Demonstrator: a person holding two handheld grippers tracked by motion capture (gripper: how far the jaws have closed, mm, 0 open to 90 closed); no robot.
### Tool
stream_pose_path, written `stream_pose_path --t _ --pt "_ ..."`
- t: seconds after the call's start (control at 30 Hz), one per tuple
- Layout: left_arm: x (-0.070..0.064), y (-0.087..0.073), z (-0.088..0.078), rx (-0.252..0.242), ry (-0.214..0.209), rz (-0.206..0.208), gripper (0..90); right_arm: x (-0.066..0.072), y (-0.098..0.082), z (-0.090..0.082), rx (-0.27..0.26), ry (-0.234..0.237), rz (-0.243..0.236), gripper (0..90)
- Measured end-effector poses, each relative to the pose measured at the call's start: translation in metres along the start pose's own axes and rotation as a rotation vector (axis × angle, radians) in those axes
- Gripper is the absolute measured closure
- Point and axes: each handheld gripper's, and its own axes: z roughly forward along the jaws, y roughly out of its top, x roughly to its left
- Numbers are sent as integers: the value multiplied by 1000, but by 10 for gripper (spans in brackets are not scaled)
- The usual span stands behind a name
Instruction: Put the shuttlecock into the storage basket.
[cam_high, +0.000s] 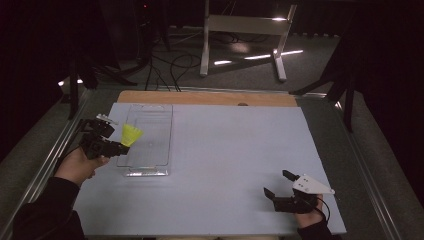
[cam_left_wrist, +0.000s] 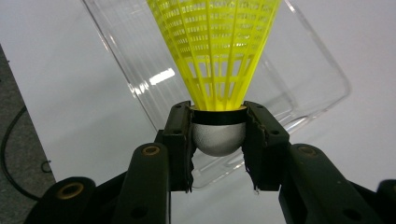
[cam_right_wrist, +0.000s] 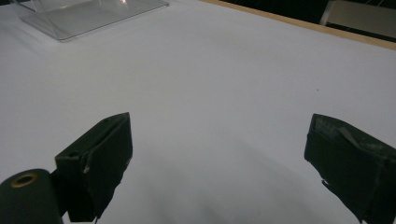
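Observation:
A yellow shuttlecock (cam_high: 131, 134) with a silver-grey rounded cork (cam_left_wrist: 218, 138) is clamped by its cork in my left gripper (cam_left_wrist: 218, 140), which is shut on it. Its yellow skirt (cam_left_wrist: 217, 51) points out over the left rim of a clear plastic box (cam_high: 149, 135) on the pale sheet; in the left gripper view the clear plastic box (cam_left_wrist: 308, 93) lies right behind it. My left gripper (cam_high: 120, 147) hangs at the box's left side. My right gripper (cam_high: 280, 184) rests near the front right of the sheet, open, with nothing between its jaws (cam_right_wrist: 219, 168).
The pale sheet (cam_high: 225, 165) covers the table, with a wooden strip (cam_high: 210, 98) along its far edge. Metal rails run down both sides. Cables and a white stand (cam_high: 245, 30) are on the floor beyond. A corner of the clear box (cam_right_wrist: 88, 14) shows far off.

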Motion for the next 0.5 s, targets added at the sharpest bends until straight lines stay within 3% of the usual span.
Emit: stream_pose_path --t 0.03,0.37,0.5 --pt "1 -2 4 -4 -12 9 659 0 0 0 2 1 1 80" --pt "2 -6 21 45 33 60 658 0 0 1 7 10 1 81" --pt "3 -8 28 67 21 92 657 0 0 1 6 9 2 81"
